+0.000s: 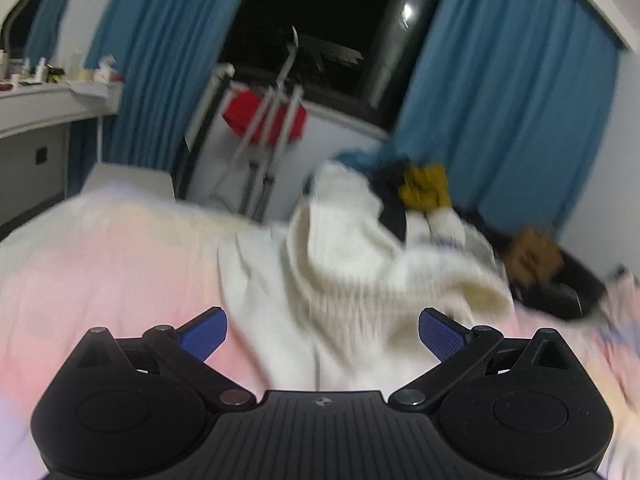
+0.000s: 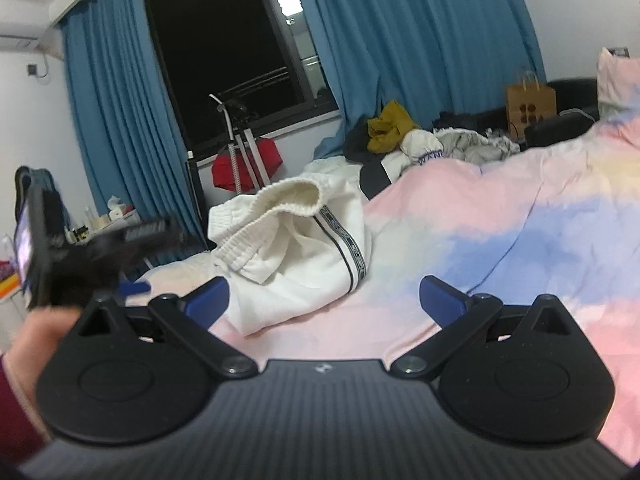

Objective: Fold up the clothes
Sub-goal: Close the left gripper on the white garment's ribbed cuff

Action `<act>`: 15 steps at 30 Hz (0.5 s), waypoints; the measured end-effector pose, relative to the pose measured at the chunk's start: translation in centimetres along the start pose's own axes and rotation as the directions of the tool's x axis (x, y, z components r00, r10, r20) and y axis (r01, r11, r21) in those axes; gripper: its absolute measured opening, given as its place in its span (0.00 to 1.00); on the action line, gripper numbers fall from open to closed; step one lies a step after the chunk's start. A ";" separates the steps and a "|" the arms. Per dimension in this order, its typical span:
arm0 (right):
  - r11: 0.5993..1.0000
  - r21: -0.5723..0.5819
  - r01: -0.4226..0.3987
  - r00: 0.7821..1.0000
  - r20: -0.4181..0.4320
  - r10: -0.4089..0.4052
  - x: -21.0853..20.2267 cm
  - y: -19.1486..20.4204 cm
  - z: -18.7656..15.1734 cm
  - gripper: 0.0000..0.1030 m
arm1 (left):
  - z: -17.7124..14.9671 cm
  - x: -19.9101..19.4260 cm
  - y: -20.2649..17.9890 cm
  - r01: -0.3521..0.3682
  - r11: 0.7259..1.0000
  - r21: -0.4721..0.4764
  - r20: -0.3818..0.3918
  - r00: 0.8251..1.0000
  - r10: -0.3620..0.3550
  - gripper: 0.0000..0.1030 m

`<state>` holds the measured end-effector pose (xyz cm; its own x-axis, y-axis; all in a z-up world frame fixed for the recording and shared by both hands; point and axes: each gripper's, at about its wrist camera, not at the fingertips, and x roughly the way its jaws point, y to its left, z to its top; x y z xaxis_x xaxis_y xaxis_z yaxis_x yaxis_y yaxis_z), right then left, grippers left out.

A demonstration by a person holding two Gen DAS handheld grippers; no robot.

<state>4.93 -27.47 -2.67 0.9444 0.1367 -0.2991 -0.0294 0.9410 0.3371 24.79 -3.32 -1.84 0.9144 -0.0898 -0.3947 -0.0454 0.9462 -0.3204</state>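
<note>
A cream-white garment (image 1: 360, 264) with a ribbed waistband and a dark side stripe lies bunched on the pastel pink bedspread (image 1: 100, 272). My left gripper (image 1: 322, 330) is open just in front of it, nothing between its blue pads. In the right wrist view the same white garment (image 2: 296, 248) sits ahead and slightly left, its stripe (image 2: 348, 248) facing me. My right gripper (image 2: 324, 300) is open above the bedspread (image 2: 500, 240), with the garment's near edge between its fingers but not pinched. The left gripper (image 2: 132, 280) shows blurred at the left, held by a hand (image 2: 36, 340).
A pile of clothes (image 2: 400, 132) with a mustard item lies at the bed's far side, next to a brown paper bag (image 2: 530, 104). A white drying rack with a red cloth (image 2: 244, 164) stands by the dark window, blue curtains (image 2: 400, 32) either side. A cluttered desk (image 1: 52, 92) is at the left.
</note>
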 end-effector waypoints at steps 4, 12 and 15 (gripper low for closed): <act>0.999 0.044 -0.008 0.999 -0.041 0.010 2.3 -0.7 -0.5 1.00 | 2.9 5.3 -0.2 -0.025 0.999 -0.040 0.015 1.000 0.025 1.00; 0.990 0.137 -0.017 0.997 -0.074 0.027 5.2 -2.7 -1.6 1.00 | 6.1 16.2 0.8 -0.038 0.991 -0.131 -0.111 0.994 0.023 0.78; 0.984 0.176 -0.010 0.996 -0.082 0.025 6.0 -3.4 -1.9 1.00 | 6.4 18.6 1.1 -0.055 0.989 -0.135 -0.148 0.988 0.035 0.61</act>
<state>10.12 -29.24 -7.30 0.9134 0.1851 -0.3625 0.0188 0.8704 0.4920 44.31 -1.96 -3.97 0.8429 -0.1013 -0.5285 -0.1499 0.8991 -0.4113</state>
